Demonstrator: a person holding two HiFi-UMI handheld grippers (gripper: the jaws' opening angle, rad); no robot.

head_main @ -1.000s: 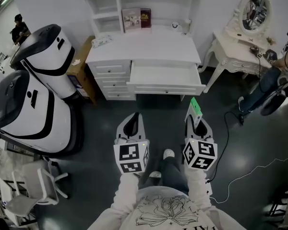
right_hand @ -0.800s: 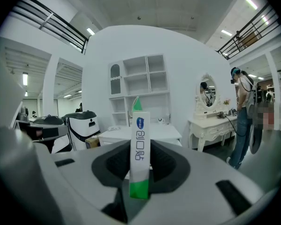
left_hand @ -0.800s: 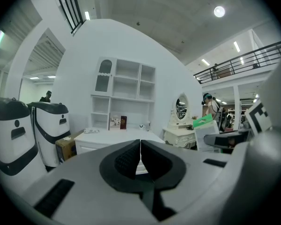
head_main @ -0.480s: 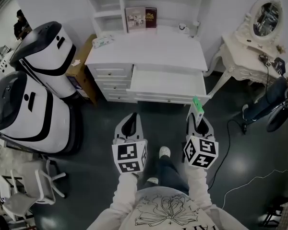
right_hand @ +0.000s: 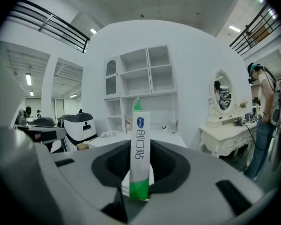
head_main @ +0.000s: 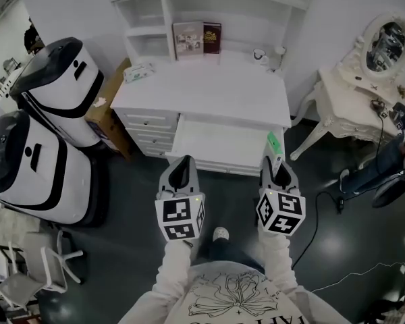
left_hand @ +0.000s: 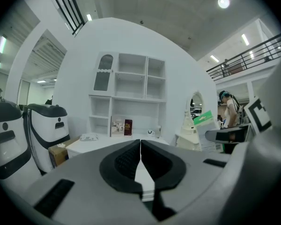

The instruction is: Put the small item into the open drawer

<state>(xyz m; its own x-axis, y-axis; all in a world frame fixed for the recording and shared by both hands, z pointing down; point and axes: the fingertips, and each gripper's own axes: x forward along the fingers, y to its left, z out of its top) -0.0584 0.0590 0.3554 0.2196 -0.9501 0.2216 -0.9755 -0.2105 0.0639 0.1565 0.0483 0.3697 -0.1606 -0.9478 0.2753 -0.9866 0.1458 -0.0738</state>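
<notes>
A small white and green box (right_hand: 140,149) stands upright between the jaws of my right gripper (head_main: 276,162), which is shut on it; its green tip (head_main: 274,142) shows over the open drawer's right front corner. The open drawer (head_main: 216,144) of the white desk (head_main: 202,86) is pulled out toward me and looks empty. My left gripper (head_main: 181,169) hangs just before the drawer's front left, its jaws shut with nothing between them (left_hand: 140,149).
Two large white and black machines (head_main: 40,133) stand at the left beside a brown cardboard box (head_main: 106,110). A white dressing table with an oval mirror (head_main: 364,73) stands at the right. A black cable (head_main: 317,214) lies on the dark floor. Books (head_main: 197,38) stand on the desk shelf.
The desk and its open drawer have come nearer as I stepped forward. Both grippers now hang at the drawer's front edge, and the box's tip has reached over the drawer.
</notes>
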